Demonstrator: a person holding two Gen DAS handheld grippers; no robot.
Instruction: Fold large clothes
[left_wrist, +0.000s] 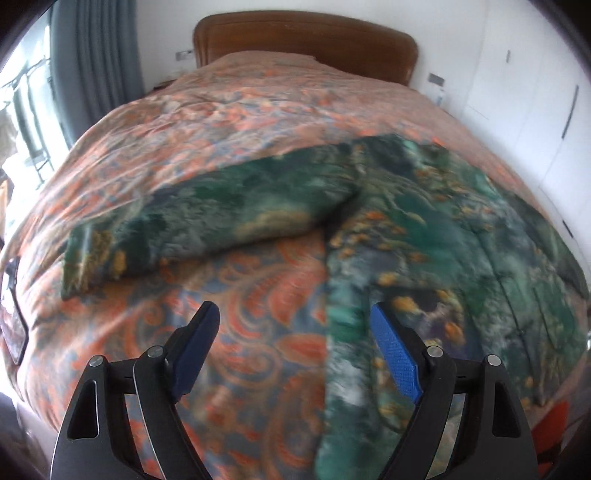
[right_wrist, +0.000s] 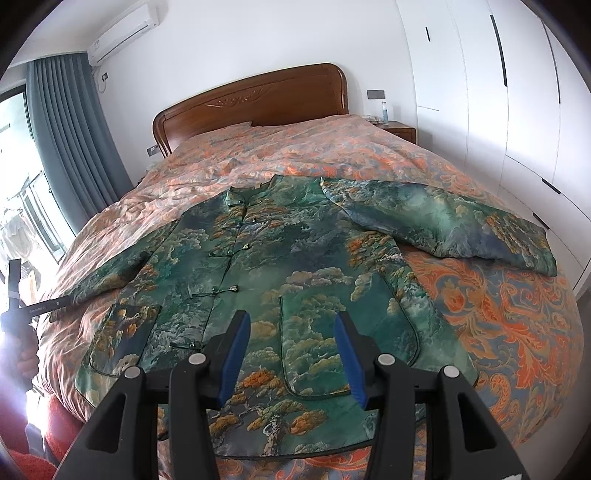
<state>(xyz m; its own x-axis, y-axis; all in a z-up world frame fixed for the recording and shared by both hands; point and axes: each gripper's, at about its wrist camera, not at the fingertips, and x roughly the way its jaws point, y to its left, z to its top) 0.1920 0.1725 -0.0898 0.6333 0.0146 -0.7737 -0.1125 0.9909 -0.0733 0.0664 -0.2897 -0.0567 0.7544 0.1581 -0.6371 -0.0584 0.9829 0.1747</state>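
A green jacket (right_wrist: 295, 251) with a tree and cloud print lies face up and spread flat on the bed, buttons closed, collar toward the headboard. Its right sleeve (right_wrist: 443, 221) stretches out to the right; its left sleeve (left_wrist: 207, 218) stretches left. My left gripper (left_wrist: 291, 325) is open and empty, hovering above the quilt beside the jacket's left side edge (left_wrist: 328, 295). My right gripper (right_wrist: 291, 332) is open and empty, above the jacket's lower front near a patch pocket (right_wrist: 332, 350).
The bed has an orange paisley quilt (right_wrist: 509, 314) and a wooden headboard (right_wrist: 255, 99). White wardrobes (right_wrist: 517, 92) line the right wall, a nightstand (right_wrist: 395, 129) stands by the bed, grey curtains (right_wrist: 62, 129) hang at the left window.
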